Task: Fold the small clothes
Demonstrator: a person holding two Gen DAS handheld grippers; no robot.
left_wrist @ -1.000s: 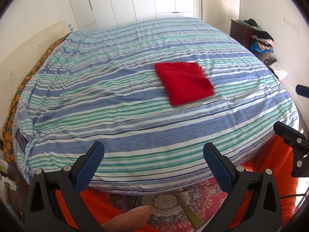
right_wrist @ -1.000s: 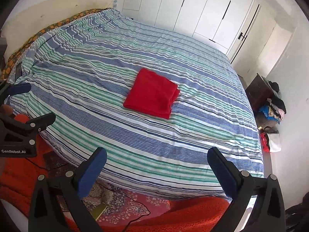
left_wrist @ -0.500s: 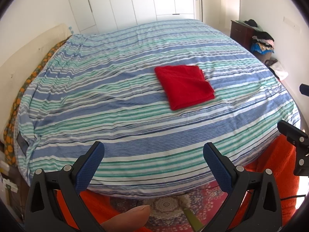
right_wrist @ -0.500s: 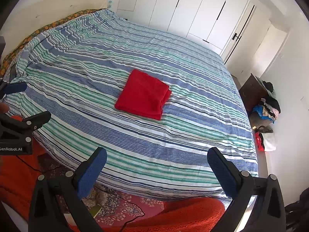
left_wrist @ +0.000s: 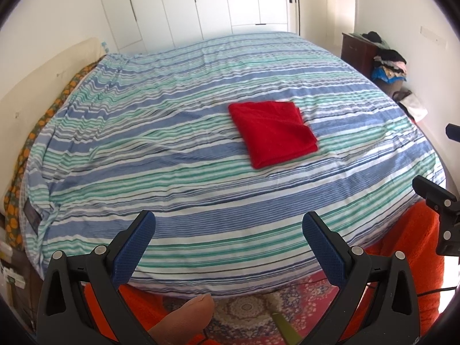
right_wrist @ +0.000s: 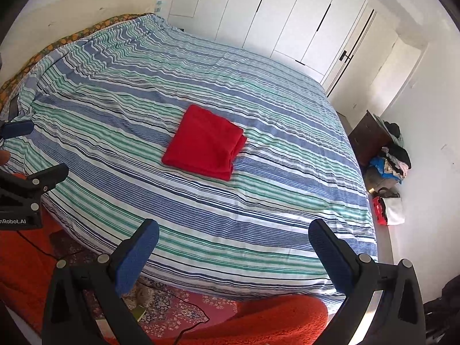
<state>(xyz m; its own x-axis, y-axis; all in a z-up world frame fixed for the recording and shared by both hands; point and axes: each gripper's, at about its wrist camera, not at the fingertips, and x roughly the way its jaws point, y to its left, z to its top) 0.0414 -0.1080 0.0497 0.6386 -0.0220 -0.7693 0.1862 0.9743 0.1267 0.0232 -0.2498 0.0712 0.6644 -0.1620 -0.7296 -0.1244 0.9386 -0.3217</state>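
On the striped blue, green and white bedspread, right of its middle and well away from the near edge, lies the small red cloth, folded into a neat rectangle. Judged from this, the fold looks finished; a careless pass by either tool could snag the loose layered edge on its right and spring the layers apart. Left gripper and right gripper both hang spread wide at the near edge, grasping nothing, touching nothing.

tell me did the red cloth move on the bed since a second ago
No. The red cloth lies on the same stripes of the bedsheet; only the cameras pulled back.
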